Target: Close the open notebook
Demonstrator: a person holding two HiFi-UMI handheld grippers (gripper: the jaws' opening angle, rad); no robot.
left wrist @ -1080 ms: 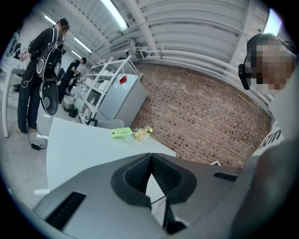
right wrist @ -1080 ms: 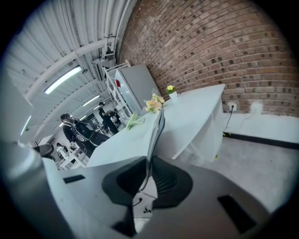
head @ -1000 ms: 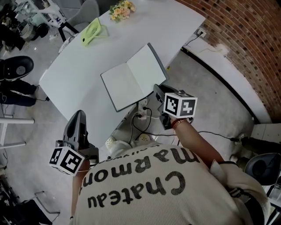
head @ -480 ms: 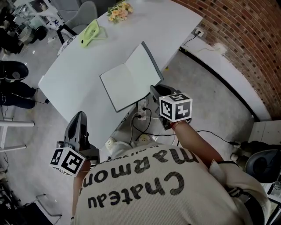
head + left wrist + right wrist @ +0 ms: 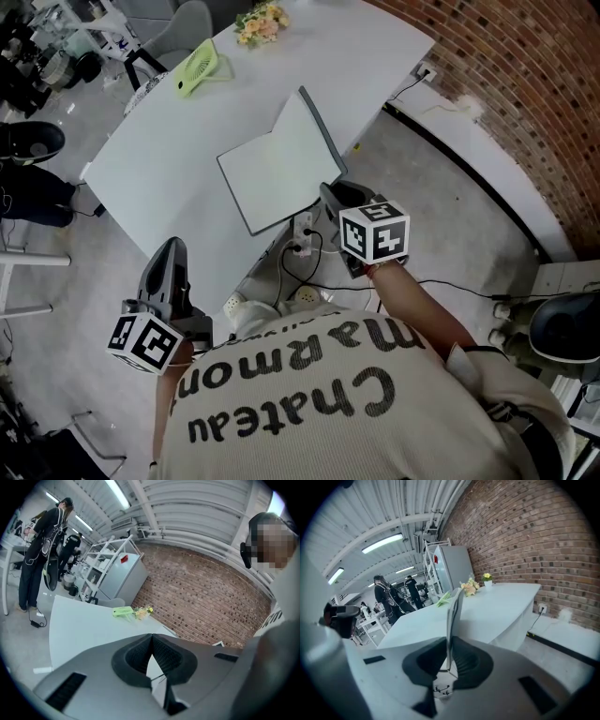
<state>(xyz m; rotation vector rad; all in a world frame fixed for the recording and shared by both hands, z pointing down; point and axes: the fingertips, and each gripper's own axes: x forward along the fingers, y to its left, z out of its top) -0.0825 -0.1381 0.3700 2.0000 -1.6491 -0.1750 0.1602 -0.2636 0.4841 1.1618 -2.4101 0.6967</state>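
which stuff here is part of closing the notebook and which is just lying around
In the job: notebook, right side raised; right gripper, shut on it.
Just lying about: green plastic item; flowers; left gripper, shut, empty.

In the head view I could not make out where the right gripper [image 5: 330, 193] met the near corner of the notebook [image 5: 277, 169], and the table [image 5: 169, 159] ran off the top edge.

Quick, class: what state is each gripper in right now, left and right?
Left gripper: closed, holding nothing.
Right gripper: closed on the edge of the notebook, on its raised half.
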